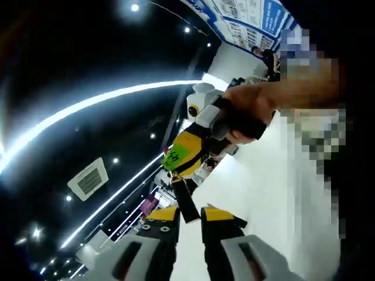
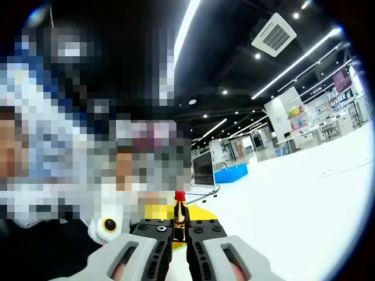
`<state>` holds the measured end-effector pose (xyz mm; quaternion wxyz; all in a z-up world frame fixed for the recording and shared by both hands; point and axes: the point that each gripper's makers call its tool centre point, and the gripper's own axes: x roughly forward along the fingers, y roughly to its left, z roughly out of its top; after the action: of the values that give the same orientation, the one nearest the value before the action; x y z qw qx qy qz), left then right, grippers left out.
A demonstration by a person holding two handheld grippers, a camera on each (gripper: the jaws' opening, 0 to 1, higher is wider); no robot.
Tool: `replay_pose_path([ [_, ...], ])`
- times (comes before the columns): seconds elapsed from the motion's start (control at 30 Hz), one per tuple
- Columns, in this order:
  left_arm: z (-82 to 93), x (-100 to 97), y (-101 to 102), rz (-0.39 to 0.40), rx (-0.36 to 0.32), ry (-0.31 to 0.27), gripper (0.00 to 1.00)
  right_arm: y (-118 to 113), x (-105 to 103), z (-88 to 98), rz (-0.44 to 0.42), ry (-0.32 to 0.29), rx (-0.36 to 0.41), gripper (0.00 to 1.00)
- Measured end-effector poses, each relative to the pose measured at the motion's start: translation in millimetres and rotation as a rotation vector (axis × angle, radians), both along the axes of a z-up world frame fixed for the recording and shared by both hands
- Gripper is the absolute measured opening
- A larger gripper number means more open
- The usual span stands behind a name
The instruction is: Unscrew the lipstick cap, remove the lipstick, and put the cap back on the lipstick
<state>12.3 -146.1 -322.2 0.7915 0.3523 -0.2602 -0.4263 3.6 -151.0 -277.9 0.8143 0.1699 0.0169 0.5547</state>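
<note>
Lipstick [image 2: 179,215] stands upright between my right gripper's [image 2: 179,229] jaws, which are pinched on its black and gold base; the red tip is bare and points away from the camera. Just behind it I see a yellow part of the other gripper and a white housing at lower left.

In the left gripper view, my left gripper [image 1: 188,221] has its jaws drawn in on a black cap [image 1: 187,205], gripping its lower end. The cap tilts up toward the right gripper [image 1: 183,157], which comes in from above with its yellow body and green label, a hand [image 1: 258,102] wrapped around its handle. From here I cannot tell whether the cap touches that gripper's jaws.

A white table [image 2: 304,199] spreads out to the right, and ceiling lights [image 1: 88,105] streak overhead.
</note>
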Motion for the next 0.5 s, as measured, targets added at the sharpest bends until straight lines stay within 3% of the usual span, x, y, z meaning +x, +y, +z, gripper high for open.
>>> replay_pose_path([
  [0.1,-2.3,-1.1,-4,-0.049,-0.023,0.085,0.24,1,0,-0.3,0.005,0.002,0.001,0.05],
  [0.23,-3.1,-1.8,-6,-0.086,-0.043,0.156,0.26,2,-1,-1.2,0.011,-0.001,-0.008,0.05],
  [0.3,-4.8,-2.8,-7,-0.115,-0.057,0.229,0.26,2,-1,-2.0,0.014,0.001,-0.011,0.05],
  [0.37,-7.1,-4.3,-8,-0.152,-0.071,0.333,0.26,2,-2,-2.8,0.02,-0.002,-0.017,0.05],
  [0.5,-9.4,-14.9,-10,-0.32,-0.155,0.655,0.26,7,-9,-4.4,0.056,-0.019,-0.04,0.05],
])
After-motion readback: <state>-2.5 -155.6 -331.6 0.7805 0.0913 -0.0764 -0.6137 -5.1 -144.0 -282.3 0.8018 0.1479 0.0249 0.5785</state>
